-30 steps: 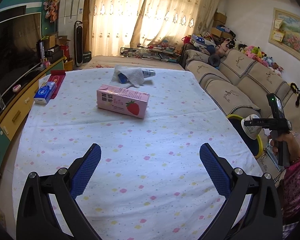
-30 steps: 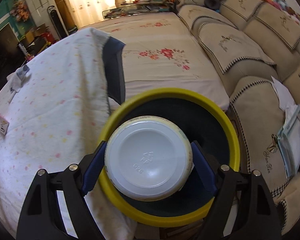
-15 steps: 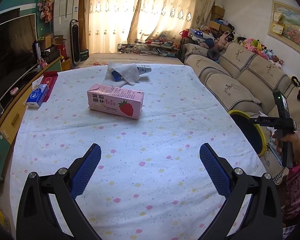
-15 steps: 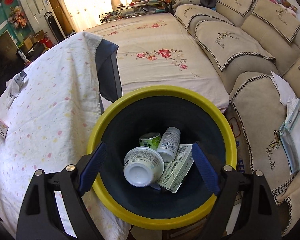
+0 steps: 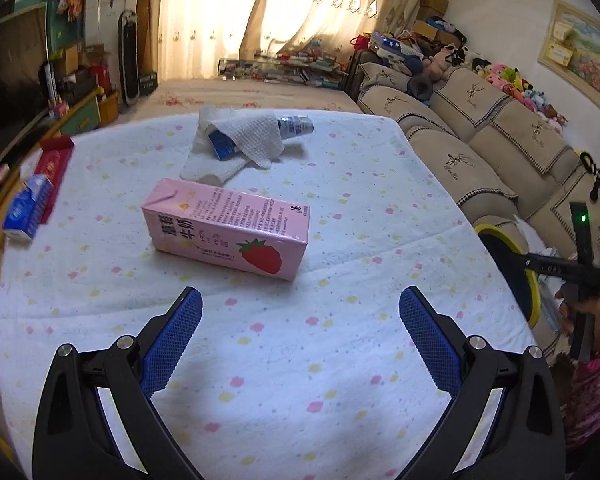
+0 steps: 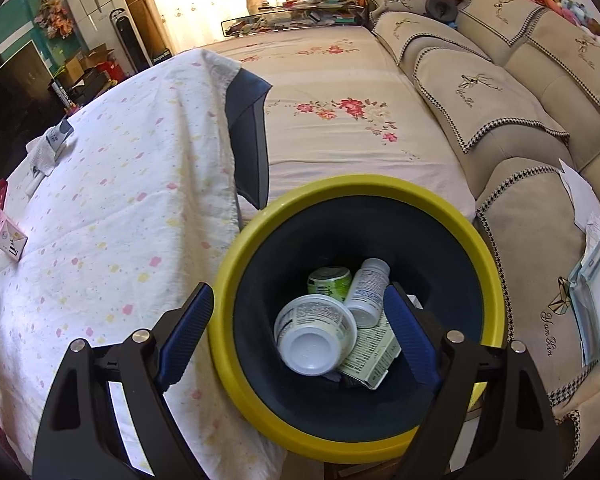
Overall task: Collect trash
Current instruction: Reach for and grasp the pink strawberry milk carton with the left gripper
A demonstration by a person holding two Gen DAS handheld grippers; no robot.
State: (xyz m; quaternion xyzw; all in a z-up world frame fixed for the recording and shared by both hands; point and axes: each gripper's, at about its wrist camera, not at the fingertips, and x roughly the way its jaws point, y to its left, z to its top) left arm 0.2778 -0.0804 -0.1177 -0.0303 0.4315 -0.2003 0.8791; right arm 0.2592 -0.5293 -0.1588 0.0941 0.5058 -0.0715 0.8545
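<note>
Trash is lying in two places: a white cup [image 6: 315, 334], a small white bottle [image 6: 367, 294], a green can [image 6: 329, 281] and a flattened carton [image 6: 370, 354] are already sitting at the bottom of the yellow-rimmed bin [image 6: 496, 280] beside the tabletop [image 5: 300, 360], while a pink strawberry milk carton [image 5: 228, 228] is lying on its side on the flowered cloth, with a crumpled paper towel [image 5: 236, 144] draped over a small bottle [image 5: 296, 125] farther back.

Judging from this, the drop into the bin is finishing and the pick of the pink carton is beginning. The left tongs [image 5: 300, 308] are standing wide open, holding nothing, pointing down at the cloth just short of the carton. The next move is calling for them to go forward and straddle the carton across its narrow sides, low enough to catch the box without pinching the cloth.

The right tongs [image 6: 300, 308] are hanging over the bin mouth, gaping wide and empty, one finger outside the rim and one over the opening; I cannot tell whether either is touching the rim.
</note>
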